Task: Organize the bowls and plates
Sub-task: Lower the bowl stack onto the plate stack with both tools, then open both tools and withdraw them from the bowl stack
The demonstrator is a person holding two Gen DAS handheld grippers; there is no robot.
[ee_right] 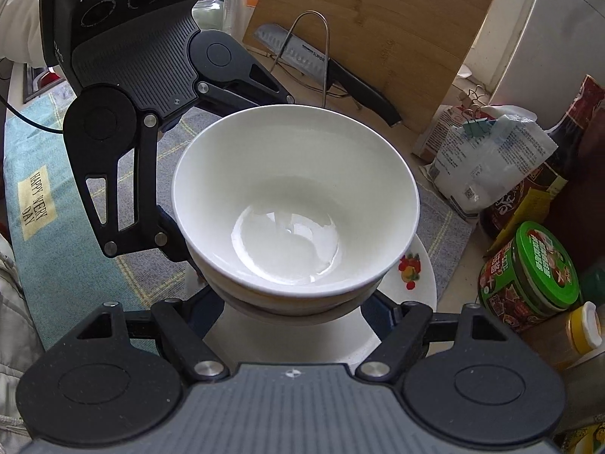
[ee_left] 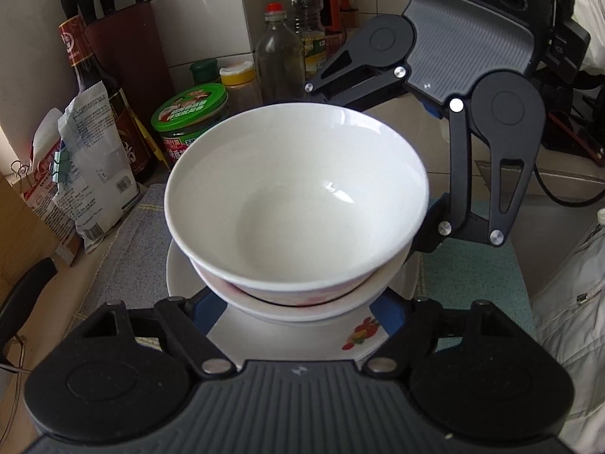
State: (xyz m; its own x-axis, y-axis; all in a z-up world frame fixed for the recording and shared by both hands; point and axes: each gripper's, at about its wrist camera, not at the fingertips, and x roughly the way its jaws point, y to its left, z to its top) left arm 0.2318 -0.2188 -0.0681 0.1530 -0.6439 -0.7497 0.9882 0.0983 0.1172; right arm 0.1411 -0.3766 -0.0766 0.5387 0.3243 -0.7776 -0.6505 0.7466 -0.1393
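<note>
A plain white bowl is nested in a second bowl that has faint red marks on its outer wall. My left gripper is shut on this stack, its blue pads pressed on the lower bowl's two sides. From the opposite side, one of the right gripper's fingers touches the stack at its right. In the right wrist view my right gripper clasps the same bowls, and the left gripper's finger meets them at the left. Under the stack lies a white plate with a fruit print; contact with it cannot be told.
Behind the bowls stand a knife block, several bottles, a green-lidded jar and clipped bags. A bamboo board and a cleaver lean at the back. A grey checked mat lies under the plate, beside a teal towel.
</note>
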